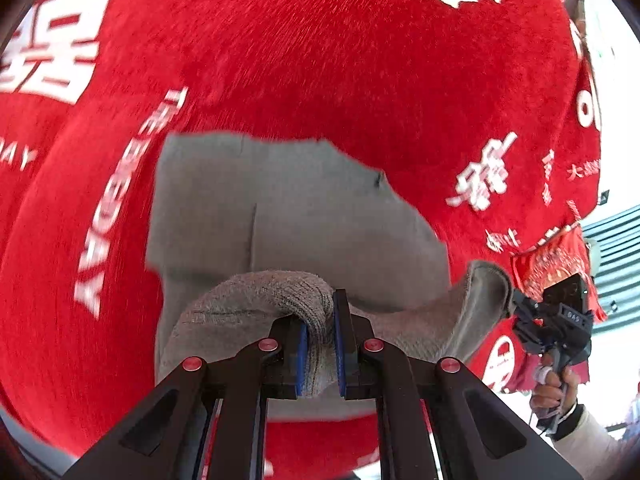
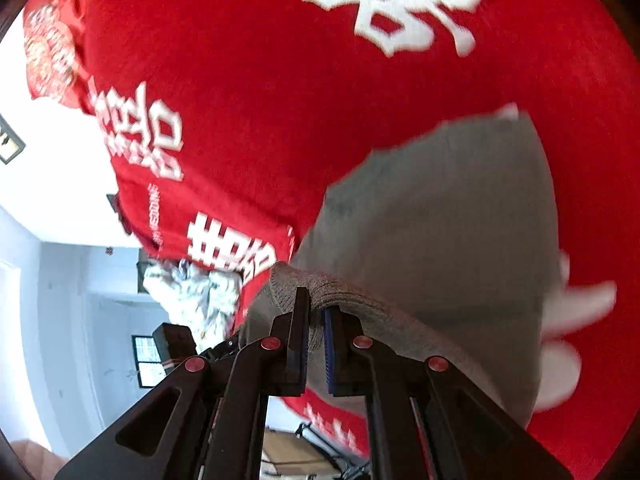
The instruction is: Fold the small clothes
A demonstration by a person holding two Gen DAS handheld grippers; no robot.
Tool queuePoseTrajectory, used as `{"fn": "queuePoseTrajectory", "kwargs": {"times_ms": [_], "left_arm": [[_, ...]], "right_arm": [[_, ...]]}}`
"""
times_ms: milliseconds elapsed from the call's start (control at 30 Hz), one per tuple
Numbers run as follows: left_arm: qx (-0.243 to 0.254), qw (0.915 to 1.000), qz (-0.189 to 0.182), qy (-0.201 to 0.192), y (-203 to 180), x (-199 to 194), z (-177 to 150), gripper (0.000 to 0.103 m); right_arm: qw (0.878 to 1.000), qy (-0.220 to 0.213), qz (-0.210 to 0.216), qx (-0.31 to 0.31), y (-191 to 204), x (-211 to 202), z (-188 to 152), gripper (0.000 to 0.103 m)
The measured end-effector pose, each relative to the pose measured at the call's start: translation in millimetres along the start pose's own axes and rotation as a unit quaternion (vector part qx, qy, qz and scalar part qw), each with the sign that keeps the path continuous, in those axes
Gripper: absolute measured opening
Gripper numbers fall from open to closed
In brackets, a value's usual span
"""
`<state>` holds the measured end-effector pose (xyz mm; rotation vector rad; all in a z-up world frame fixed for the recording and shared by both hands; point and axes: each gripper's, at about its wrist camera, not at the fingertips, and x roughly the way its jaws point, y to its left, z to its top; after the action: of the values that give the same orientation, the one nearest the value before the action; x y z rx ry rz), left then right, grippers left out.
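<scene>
Pinched between the blue pads of my left claw (image 1: 320,344) is the ribbed hem of the grey garment (image 1: 288,208), jaws nearly together on the knit. My right claw (image 2: 316,340) is clamped the same way on the other end of that hem. Holding both corners lets the cloth hang as one flat panel over the red cloth (image 1: 320,48) with white lettering, so I judge I can lay it down square for a fold. Both claws tilt downward, side by side. In the left view my right hand (image 1: 554,390) grips its handle at the edge.
</scene>
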<state>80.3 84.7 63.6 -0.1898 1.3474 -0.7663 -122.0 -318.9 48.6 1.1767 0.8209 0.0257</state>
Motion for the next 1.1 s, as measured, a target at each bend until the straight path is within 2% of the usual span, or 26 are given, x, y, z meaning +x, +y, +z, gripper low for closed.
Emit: {"fn": "queuePoseTrajectory", "kwargs": {"times_ms": [167, 267, 367, 533, 600, 633, 667, 700, 733, 767, 833, 900, 967, 1033, 1100], "left_arm": [[-0.014, 0.9995, 0.029, -0.002, 6.7, 49.1, 48.7, 0.012], [-0.011, 0.9960, 0.088, 0.012, 14.2, 85.0, 66.0, 0.012], [-0.013, 0.9926, 0.117, 0.031, 22.2, 109.1, 70.6, 0.016], [-0.056, 0.9904, 0.117, 0.046, 36.6, 118.5, 79.0, 0.016], [-0.046, 0.9896, 0.128, 0.045, 35.4, 114.2, 81.2, 0.029], [-0.038, 0.9888, 0.138, 0.041, 33.1, 110.0, 81.7, 0.040], [-0.031, 0.9878, 0.149, 0.034, 30.2, 105.3, 82.0, 0.064], [-0.022, 0.9854, 0.167, 0.021, 25.9, 98.4, 80.8, 0.077], [-0.013, 0.9829, 0.184, 0.003, 21.4, 89.4, 79.7, 0.085], [-0.006, 0.9814, 0.192, -0.014, 18.8, 81.0, 80.5, 0.085], [-0.010, 0.9812, 0.192, -0.019, 18.8, 72.9, 83.0, 0.085], [-0.010, 0.9818, 0.189, -0.021, 19.1, 69.0, 83.3, 0.085], [0.006, 0.9815, 0.191, -0.010, 14.3, 74.1, 81.2, 0.085], [0.025, 0.9793, 0.201, 0.001, 6.4, 85.4, 76.3, 0.085], [0.039, 0.9735, 0.225, 0.009, 1.8, 99.7, 72.9, 0.085]], "right_arm": [[0.999, 0.006, -0.026, 0.032, -34.9, 37.0, 48.9, 0.007], [0.997, 0.011, -0.042, 0.058, -58.5, 57.2, 62.0, 0.007], [0.995, 0.009, -0.050, 0.087, -77.2, 67.7, 68.0, 0.007], [0.993, 0.017, -0.056, 0.106, -86.9, 73.6, 73.2, 0.011], [0.992, 0.024, -0.059, 0.106, -85.9, 73.4, 75.8, 0.012], [0.993, 0.027, -0.063, 0.100, -84.2, 71.7, 77.3, 0.014], [0.993, 0.028, -0.069, 0.090, -81.4, 69.0, 77.8, 0.020], [0.994, 0.025, -0.076, 0.080, -78.3, 66.5, 78.8, 0.024], [0.994, 0.019, -0.084, 0.071, -75.0, 63.4, 80.2, 0.036], [0.994, 0.011, -0.093, 0.062, -72.1, 58.9, 81.1, 0.048], [0.993, -0.002, -0.113, 0.045, -65.6, 50.4, 81.1, 0.049], [0.992, -0.004, -0.122, 0.016, -56.3, 46.1, 79.8, 0.046], [0.988, 0.007, -0.154, -0.021, -47.0, 49.4, 78.2, 0.035], [0.980, 0.021, -0.189, -0.055, -42.6, 57.8, 77.5, 0.035], [0.968, 0.032, -0.236, -0.074, -45.0, 67.8, 78.3, 0.035]]}}
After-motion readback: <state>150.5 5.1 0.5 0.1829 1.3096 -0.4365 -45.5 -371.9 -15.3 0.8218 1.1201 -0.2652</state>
